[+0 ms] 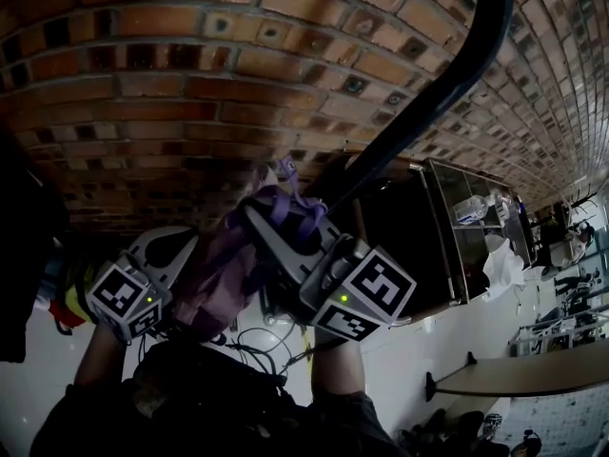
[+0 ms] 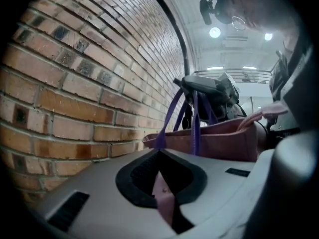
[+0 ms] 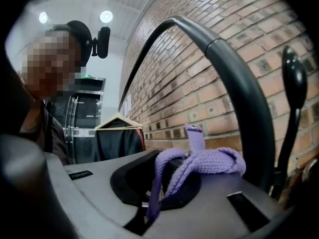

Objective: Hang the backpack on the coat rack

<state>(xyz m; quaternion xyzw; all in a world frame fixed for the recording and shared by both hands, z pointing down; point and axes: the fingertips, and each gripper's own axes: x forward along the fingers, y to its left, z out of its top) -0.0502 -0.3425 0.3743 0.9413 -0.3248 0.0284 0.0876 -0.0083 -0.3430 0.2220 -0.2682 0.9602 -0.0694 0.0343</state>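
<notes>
The person is holding the pink backpack up against the brick wall, between both tools, just beside the curved black arm of the coat rack. The right gripper is pinching the purple loop with its jaws together on it; the loop is bunching over the jaw tops. The left gripper is clamping a thin pink strip of the bag, jaws pressed on it. Most of the backpack is hiding behind the grippers in the head view. The rack's arm is running off the top edge, and its base is out of sight.
</notes>
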